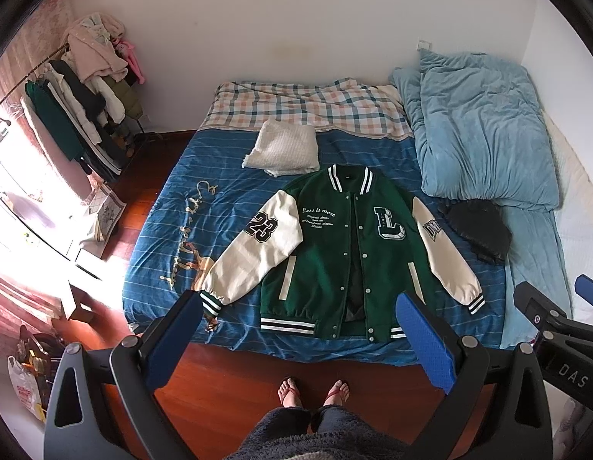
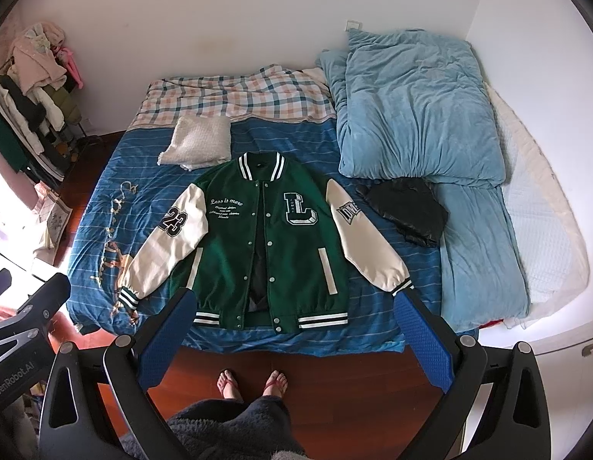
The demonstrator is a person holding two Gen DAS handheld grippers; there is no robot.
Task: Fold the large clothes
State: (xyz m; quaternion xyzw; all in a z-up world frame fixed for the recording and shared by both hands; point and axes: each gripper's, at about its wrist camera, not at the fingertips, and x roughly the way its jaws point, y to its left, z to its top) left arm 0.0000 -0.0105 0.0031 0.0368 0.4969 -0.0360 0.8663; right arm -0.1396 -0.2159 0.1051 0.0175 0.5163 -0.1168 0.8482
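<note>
Green varsity jacket [image 1: 350, 253] flat and unsnapped on the blue bed [image 1: 173, 199], sleeves out, left tongs [image 1: 304, 329] and right tongs [image 2: 292, 326] both spread wide, holding nothing, hovering above

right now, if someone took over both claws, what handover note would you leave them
Left claw: open, empty, held above the bed's near edge.
Right claw: open, empty, same height.
Varsity jacket: spread flat, front up, on the blue striped sheet, sleeves angled out, snaps undone.
Folded white knit sits beyond the collar; a black garment lies by the right sleeve.
Done: jacket laid out only.
Left: fold in both sleeves, then fold the body.
</note>
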